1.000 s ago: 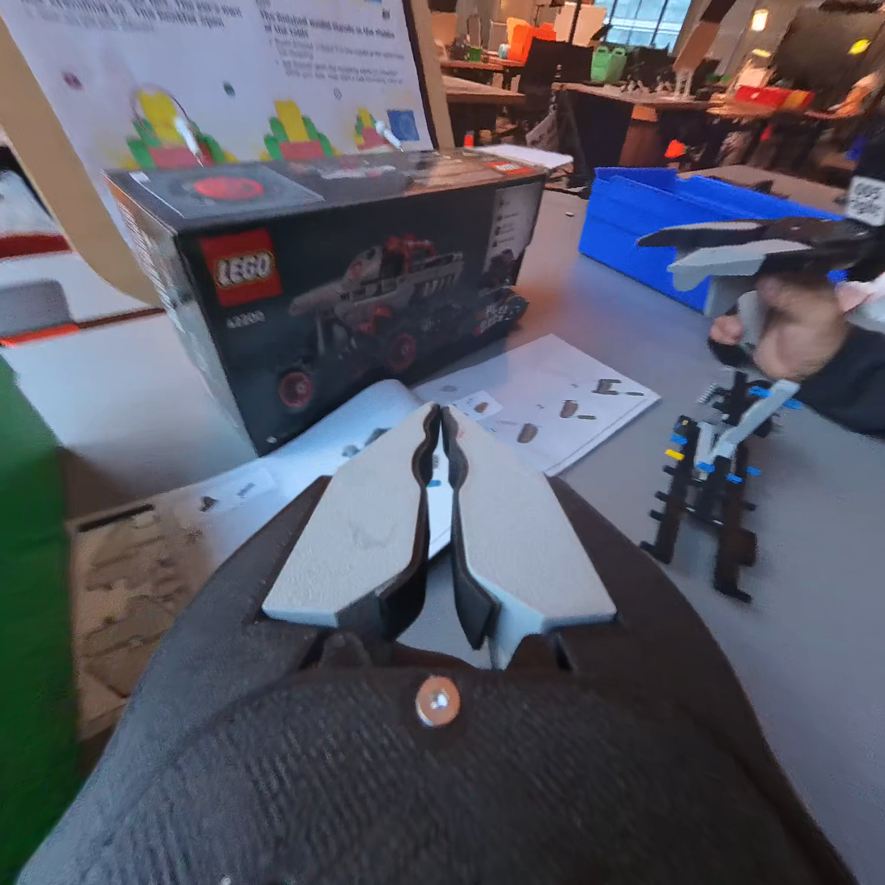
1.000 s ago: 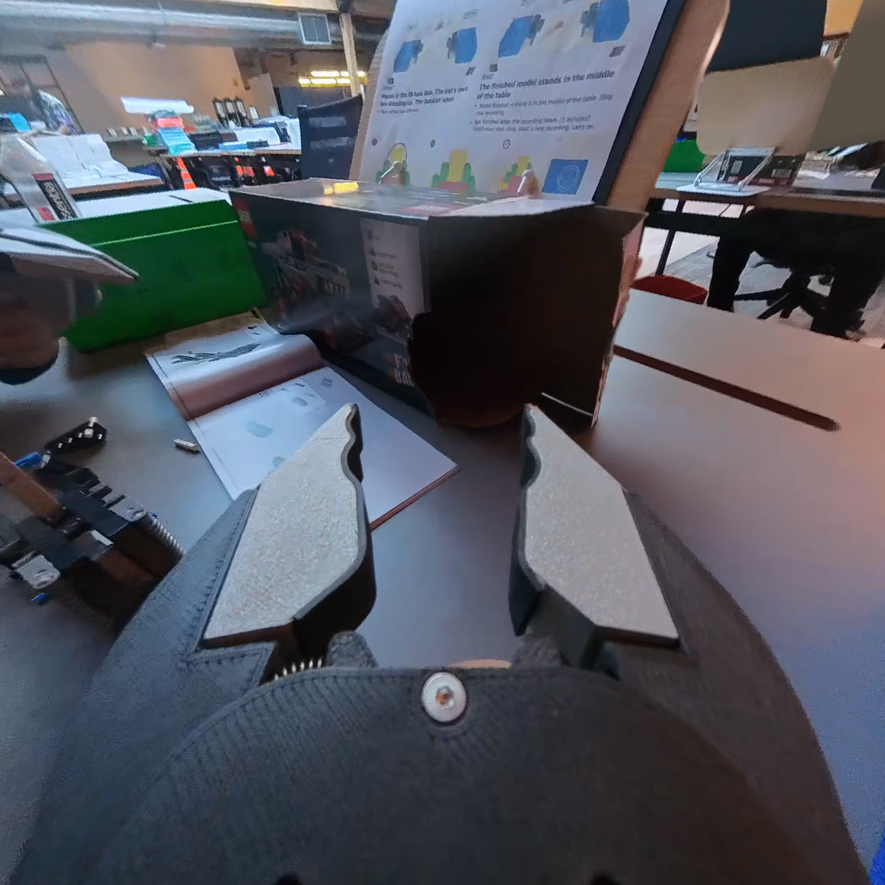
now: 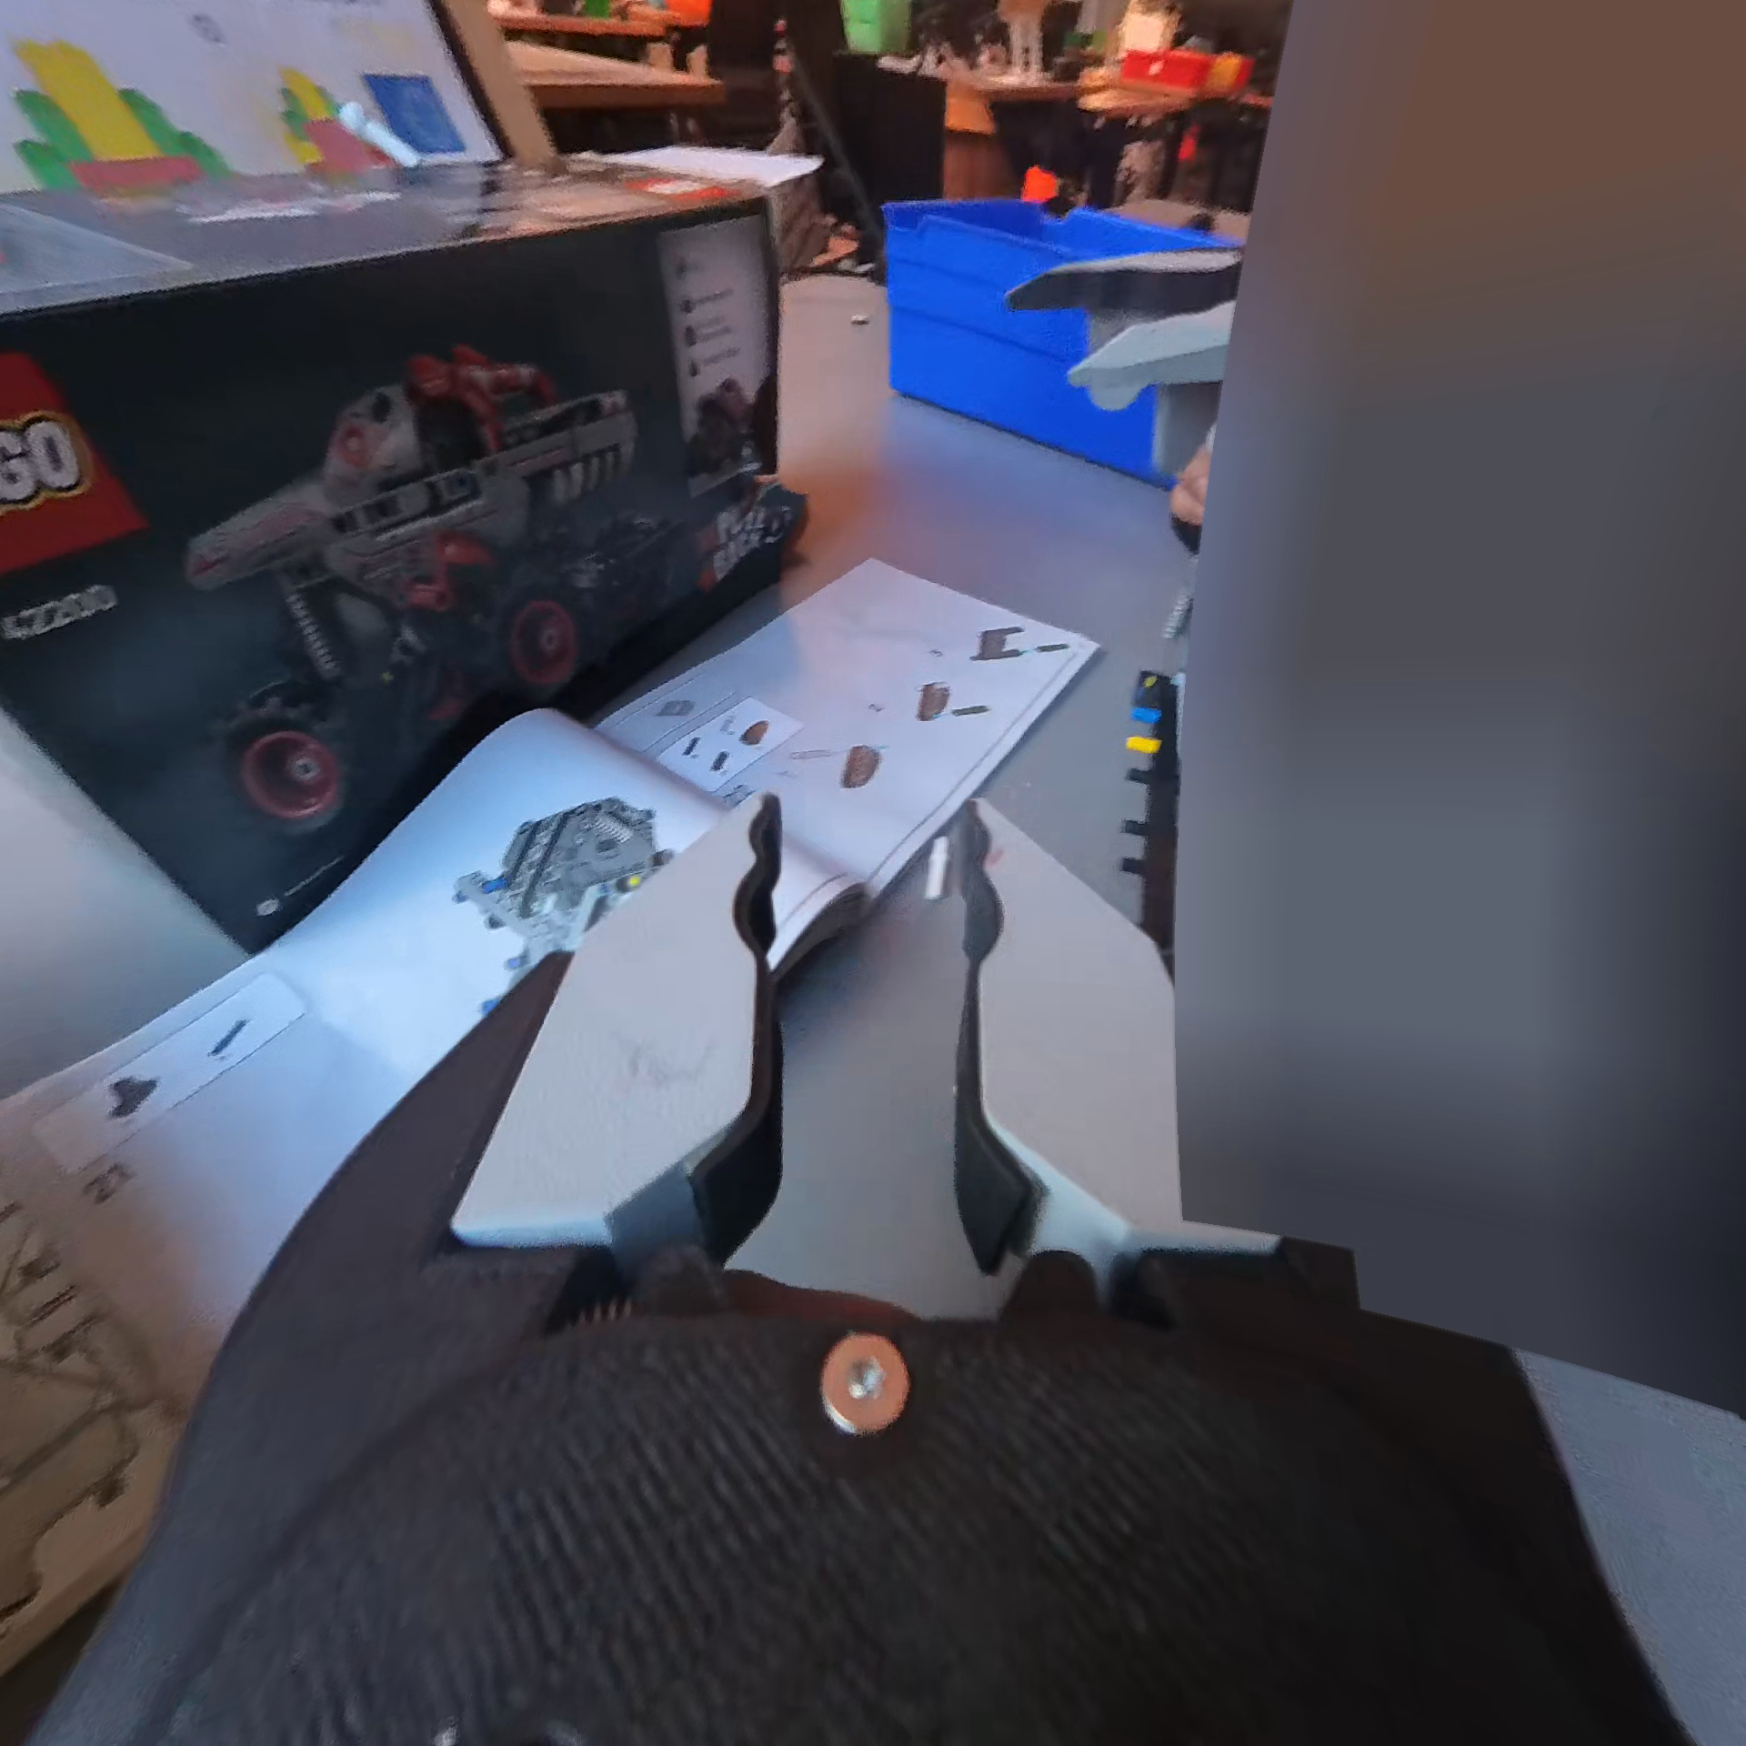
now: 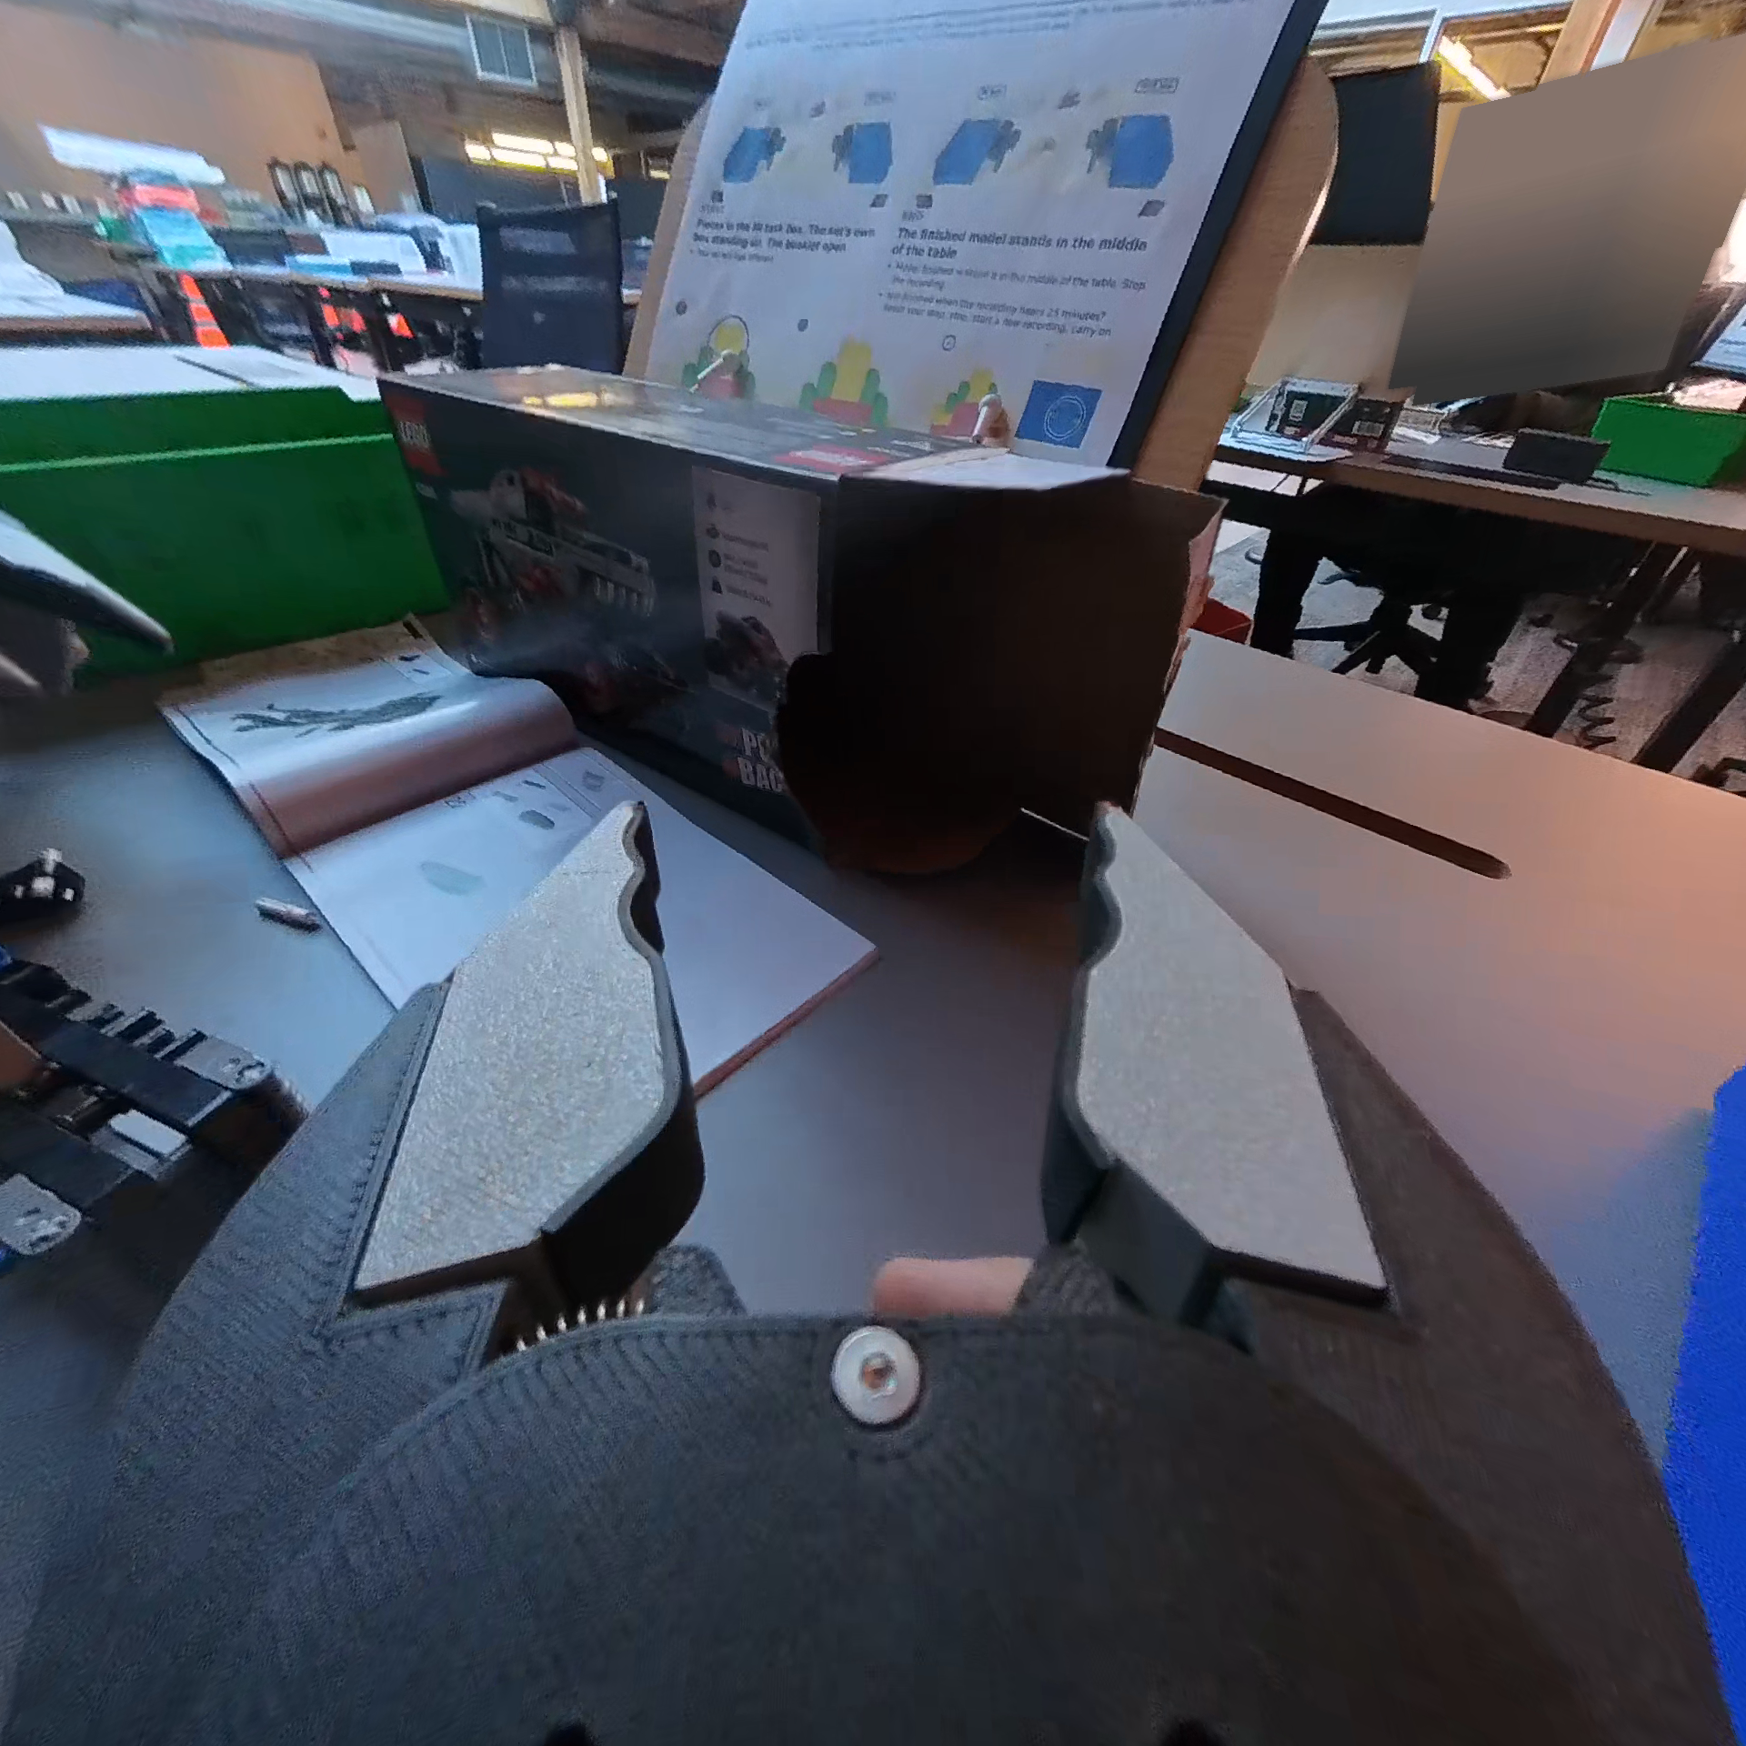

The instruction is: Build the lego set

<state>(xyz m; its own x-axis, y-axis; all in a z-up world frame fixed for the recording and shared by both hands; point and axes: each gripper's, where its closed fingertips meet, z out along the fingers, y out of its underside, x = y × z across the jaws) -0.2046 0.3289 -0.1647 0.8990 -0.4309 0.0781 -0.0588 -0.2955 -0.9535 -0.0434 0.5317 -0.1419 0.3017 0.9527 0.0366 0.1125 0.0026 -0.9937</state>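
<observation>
Parted now, left gripper (image 3: 864, 850) hovers empty over booklet (image 3: 529, 907); right gripper (image 4: 864, 850) gapes empty.

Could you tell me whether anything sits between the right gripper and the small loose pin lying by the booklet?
Nothing visible does: the right gripper, jaws open, has only bare table and the booklet's corner toward the pin.

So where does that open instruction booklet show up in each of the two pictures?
Left wrist view: the instruction booklet lies open mid-frame, just beyond the left gripper, in front of the black set box.
Right wrist view: the booklet lies left of centre, ahead of the right gripper.
Shared landmark: the black set box, standing right behind the booklet.
</observation>
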